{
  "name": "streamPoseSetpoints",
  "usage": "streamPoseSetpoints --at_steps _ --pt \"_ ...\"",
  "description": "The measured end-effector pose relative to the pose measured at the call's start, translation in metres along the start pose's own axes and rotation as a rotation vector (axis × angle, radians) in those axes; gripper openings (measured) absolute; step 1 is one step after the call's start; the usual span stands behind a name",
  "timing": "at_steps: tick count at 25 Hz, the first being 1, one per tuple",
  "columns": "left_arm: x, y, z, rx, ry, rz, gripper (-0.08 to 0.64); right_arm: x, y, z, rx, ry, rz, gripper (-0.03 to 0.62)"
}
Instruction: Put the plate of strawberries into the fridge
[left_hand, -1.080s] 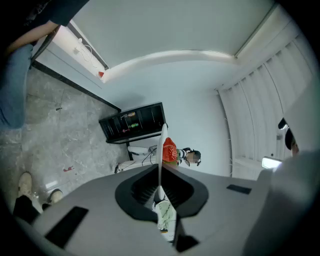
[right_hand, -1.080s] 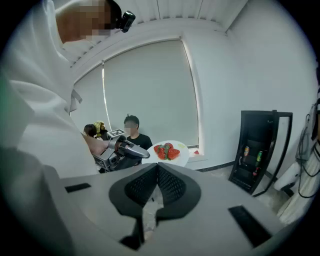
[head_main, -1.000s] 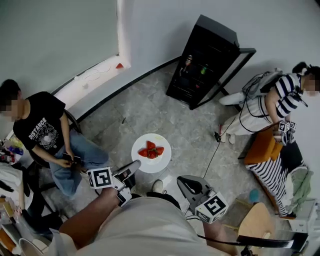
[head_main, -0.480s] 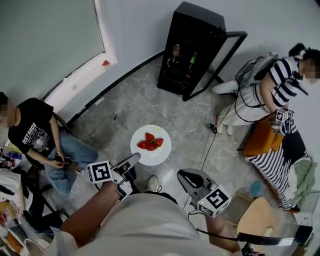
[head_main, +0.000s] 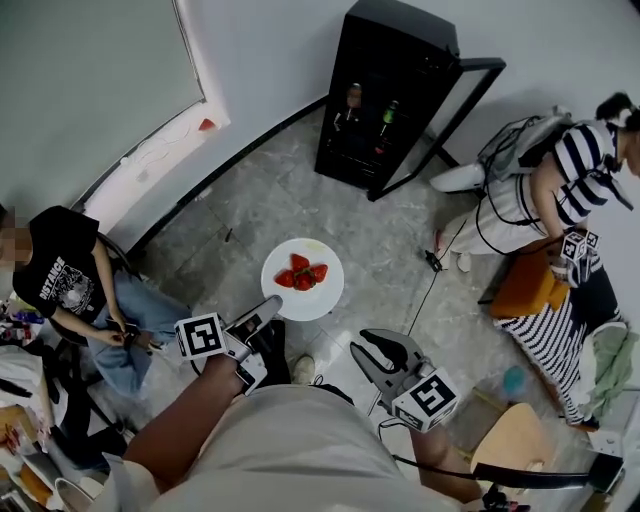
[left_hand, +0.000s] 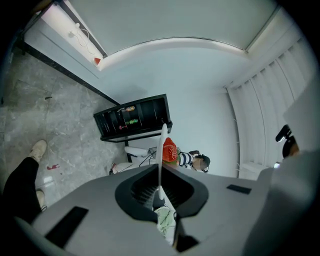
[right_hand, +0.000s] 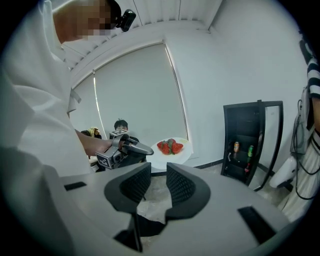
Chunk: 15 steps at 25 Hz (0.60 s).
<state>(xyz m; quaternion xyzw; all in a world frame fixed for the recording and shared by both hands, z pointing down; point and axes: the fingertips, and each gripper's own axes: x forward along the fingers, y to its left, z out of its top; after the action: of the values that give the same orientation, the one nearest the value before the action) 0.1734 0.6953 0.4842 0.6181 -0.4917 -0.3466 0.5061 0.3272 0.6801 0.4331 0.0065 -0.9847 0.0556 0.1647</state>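
Note:
A white plate (head_main: 322, 298) with a few red strawberries (head_main: 302, 276) hangs level above the floor. My left gripper (head_main: 266, 308) is shut on its near rim. In the left gripper view the plate (left_hand: 162, 145) stands edge-on between the pads, a strawberry (left_hand: 170, 150) beside it. My right gripper (head_main: 372, 350) is open and holds nothing, low and right of the plate. From the right gripper view I see the plate (right_hand: 181, 154), the left gripper (right_hand: 126, 150) and my right gripper (right_hand: 158, 184). The black fridge (head_main: 395, 90) stands ahead with its glass door (head_main: 452, 115) swung open.
Bottles and cans (head_main: 370, 108) sit on the fridge shelves. A person in a black shirt (head_main: 70, 285) sits at the left. A person in a striped top (head_main: 565, 175) crouches at the right by an orange cushion (head_main: 525, 285). A cable (head_main: 425, 300) crosses the floor.
The fridge has slid left and up in the head view and looks a little nearer. The seated person has drifted toward the left edge. The plate stays gripped in the same spot.

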Motion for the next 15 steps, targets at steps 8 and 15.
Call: streamPoseSetpoints --at_steps 8,15 --pt "0.092 0.024 0.105 0.001 0.067 -0.009 0.025 0.079 -0.101 0.046 0.025 0.041 -0.039 0.091" --pt "0.174 0.025 0.203 0.030 0.199 -0.032 0.025 0.144 -0.196 0.105 0.063 0.029 -0.158 0.091"
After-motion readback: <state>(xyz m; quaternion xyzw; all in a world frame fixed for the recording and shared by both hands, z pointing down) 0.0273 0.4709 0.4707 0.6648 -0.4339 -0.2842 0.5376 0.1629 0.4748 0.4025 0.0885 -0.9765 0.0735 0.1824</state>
